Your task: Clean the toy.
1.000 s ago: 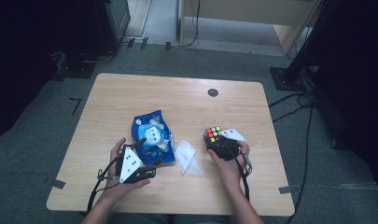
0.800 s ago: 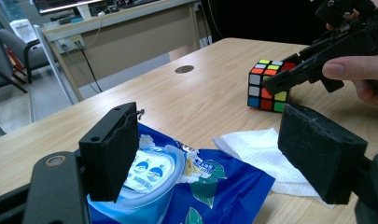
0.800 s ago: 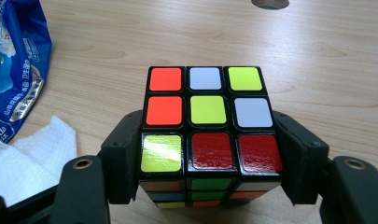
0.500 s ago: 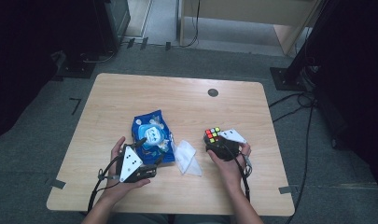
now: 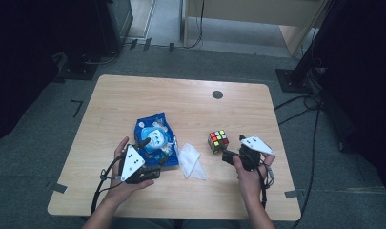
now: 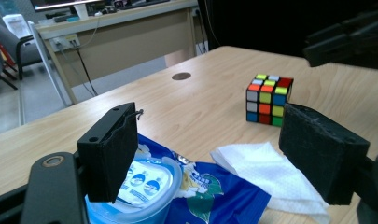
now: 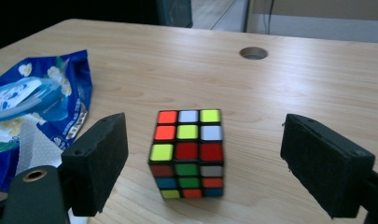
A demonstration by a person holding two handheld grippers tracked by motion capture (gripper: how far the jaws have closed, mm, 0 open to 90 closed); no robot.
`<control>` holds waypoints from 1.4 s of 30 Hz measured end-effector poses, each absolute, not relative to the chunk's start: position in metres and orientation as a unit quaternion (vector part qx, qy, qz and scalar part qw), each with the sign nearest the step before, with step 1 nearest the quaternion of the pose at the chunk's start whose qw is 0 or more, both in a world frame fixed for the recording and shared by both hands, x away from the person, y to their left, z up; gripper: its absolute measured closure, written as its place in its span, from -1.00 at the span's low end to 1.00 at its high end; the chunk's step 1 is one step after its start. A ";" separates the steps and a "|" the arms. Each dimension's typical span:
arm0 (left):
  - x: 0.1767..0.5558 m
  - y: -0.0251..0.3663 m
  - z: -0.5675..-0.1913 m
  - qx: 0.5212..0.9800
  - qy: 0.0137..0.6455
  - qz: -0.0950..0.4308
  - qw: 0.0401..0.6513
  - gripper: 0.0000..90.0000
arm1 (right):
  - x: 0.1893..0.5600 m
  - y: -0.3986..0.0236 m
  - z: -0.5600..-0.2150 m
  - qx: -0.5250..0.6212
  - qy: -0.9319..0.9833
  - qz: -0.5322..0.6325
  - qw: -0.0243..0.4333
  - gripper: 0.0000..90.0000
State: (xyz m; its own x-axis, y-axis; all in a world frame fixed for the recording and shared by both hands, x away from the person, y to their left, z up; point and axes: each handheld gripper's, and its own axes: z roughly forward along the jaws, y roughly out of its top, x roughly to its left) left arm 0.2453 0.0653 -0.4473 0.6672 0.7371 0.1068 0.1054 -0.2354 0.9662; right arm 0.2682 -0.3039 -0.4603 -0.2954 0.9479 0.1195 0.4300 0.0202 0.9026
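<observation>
Table (image 5: 181, 105): pale wood, dim room.
Cube (image 7: 186, 151): sat just ahead of your right gripper (image 7: 205, 163), untouched.
Jaws: had just been opening, now wide.

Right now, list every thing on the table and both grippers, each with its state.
Puzzle cube: scrambled, standing free on the table, touched by no jaw.
Wet-wipe pack: lying flat, lid shut.
White tissue: pulled out, lying loose beside the pack.
Right gripper: jaws have just been opening, wide, clear of the cube.
Left gripper: open, above the pack.
</observation>
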 end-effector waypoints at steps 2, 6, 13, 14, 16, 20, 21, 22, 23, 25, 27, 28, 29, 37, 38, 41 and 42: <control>0.247 0.072 -0.445 0.727 0.296 0.285 0.550 -0.57 | 0.262 -0.315 -0.457 0.530 0.649 0.467 0.281 -0.66; 0.246 0.091 -0.443 0.730 0.305 0.291 0.539 -0.58 | 0.250 -0.337 -0.453 0.540 0.646 0.459 0.284 -0.66; 0.241 0.129 -0.453 0.729 0.345 0.282 0.519 -0.61 | 0.228 -0.370 -0.455 0.549 0.646 0.442 0.292 -0.66; 0.241 0.134 -0.456 0.731 0.352 0.281 0.512 -0.61 | 0.226 -0.373 -0.457 0.551 0.648 0.437 0.293 -0.66; 0.240 0.143 -0.463 0.734 0.369 0.281 0.496 -0.62 | 0.221 -0.378 -0.462 0.555 0.652 0.429 0.288 -0.66; 0.239 0.163 -0.477 0.732 0.406 0.275 0.474 -0.62 | 0.212 -0.386 -0.474 0.563 0.660 0.410 0.282 -0.66; 0.239 0.167 -0.480 0.734 0.413 0.274 0.465 -0.62 | 0.210 -0.388 -0.477 0.566 0.662 0.405 0.279 -0.66; 0.240 0.171 -0.484 0.735 0.420 0.273 0.457 -0.62 | 0.209 -0.390 -0.479 0.569 0.662 0.401 0.278 -0.66; 0.240 0.175 -0.487 0.736 0.426 0.272 0.449 -0.62 | 0.207 -0.392 -0.482 0.571 0.663 0.396 0.278 -0.66; 0.241 0.181 -0.493 0.739 0.439 0.268 0.435 -0.63 | 0.205 -0.395 -0.488 0.574 0.669 0.384 0.276 -0.66; 0.243 0.186 -0.498 0.744 0.457 0.261 0.413 -0.64 | 0.203 -0.398 -0.494 0.577 0.673 0.373 0.274 -0.65; 0.245 0.188 -0.501 0.745 0.468 0.256 0.401 -0.64 | 0.202 -0.399 -0.497 0.579 0.674 0.368 0.274 -0.65; 0.247 0.190 -0.503 0.745 0.480 0.251 0.390 -0.64 | 0.201 -0.401 -0.500 0.582 0.675 0.364 0.272 -0.65; 0.252 0.187 -0.513 0.759 0.502 0.252 0.330 -0.64 | 0.203 -0.408 -0.524 0.607 0.682 0.318 0.256 -0.63; 0.252 0.185 -0.514 0.761 0.502 0.250 0.324 -0.64 | 0.204 -0.409 -0.525 0.607 0.684 0.317 0.252 -0.64; 0.254 0.183 -0.516 0.771 0.504 0.241 0.305 -0.64 | 0.204 -0.408 -0.525 0.607 0.685 0.314 0.253 -0.64; 0.254 0.183 -0.516 0.770 0.508 0.234 0.307 -0.65 | 0.204 -0.408 -0.525 0.606 0.686 0.312 0.253 -0.65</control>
State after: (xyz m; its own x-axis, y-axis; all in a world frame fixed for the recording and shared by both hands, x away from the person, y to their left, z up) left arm 0.2540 0.1834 -0.5162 0.3749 0.9258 0.0495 0.6386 -0.2965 0.7101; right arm 0.2040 -0.4081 -0.5248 -0.1370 0.9901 0.0312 0.6738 0.0701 0.7356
